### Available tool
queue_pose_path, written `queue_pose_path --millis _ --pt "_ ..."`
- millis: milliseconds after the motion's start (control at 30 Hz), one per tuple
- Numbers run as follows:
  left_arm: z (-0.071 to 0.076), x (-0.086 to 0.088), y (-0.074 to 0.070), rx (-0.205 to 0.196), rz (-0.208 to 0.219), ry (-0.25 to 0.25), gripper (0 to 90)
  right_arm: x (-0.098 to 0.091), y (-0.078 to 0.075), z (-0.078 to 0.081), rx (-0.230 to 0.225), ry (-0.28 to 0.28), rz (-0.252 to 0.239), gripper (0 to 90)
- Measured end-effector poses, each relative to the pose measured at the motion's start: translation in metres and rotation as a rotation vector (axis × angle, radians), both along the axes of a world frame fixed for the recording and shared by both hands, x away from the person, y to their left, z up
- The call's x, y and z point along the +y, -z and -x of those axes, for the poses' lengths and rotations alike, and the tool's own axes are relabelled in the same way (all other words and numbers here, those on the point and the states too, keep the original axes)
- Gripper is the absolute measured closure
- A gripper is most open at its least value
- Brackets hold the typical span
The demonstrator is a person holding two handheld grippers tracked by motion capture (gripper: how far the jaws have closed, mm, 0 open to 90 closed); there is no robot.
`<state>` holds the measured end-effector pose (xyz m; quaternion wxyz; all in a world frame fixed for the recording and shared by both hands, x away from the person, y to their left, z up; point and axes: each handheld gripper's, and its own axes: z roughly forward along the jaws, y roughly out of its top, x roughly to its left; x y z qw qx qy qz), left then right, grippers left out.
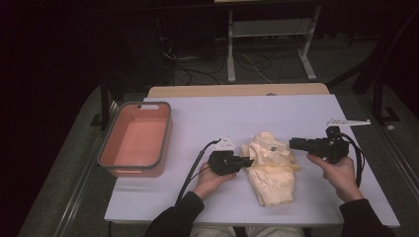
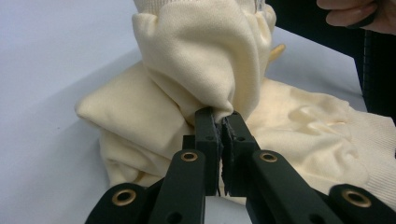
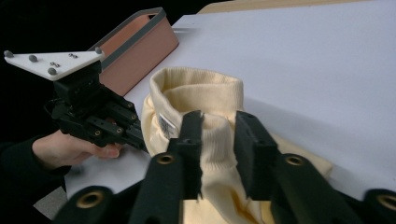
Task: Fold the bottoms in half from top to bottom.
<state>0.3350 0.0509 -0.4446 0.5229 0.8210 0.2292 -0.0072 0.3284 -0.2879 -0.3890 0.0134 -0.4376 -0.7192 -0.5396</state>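
My left gripper (image 2: 223, 122) pinches a fold of the soft, limp sweater (image 1: 269, 168), my right gripper (image 3: 219, 122) stands spread at its ribbed collar (image 3: 201, 91), the firmer hold.

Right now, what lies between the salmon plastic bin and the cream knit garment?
Bare white table, then the left gripper pinching the garment, in the high view.

Left gripper (image 2: 220, 122) has its two black jaws nearly together, pinching a bunched fold of the cream knit garment (image 2: 196, 60) right at the tips. The fold rises straight above the jaws. More of the garment lies crumpled behind and to both sides of the jaws, ribbed edge off to their right. White table (image 2: 51, 60) beyond, left of the jaws. A hand (image 2: 359, 15) sits far above-right.
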Motion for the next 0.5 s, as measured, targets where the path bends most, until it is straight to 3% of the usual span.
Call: queue_pose_path --millis 267,500 --pt "-0.001 0.000 0.000 0.002 0.004 0.001 86.0 0.007 -0.005 -0.014 -0.014 -0.019 0.010 86.6" --pt "-0.001 0.000 0.000 0.003 0.006 0.000 85.9 0.015 0.002 -0.035 0.000 -0.034 0.011 88.6"
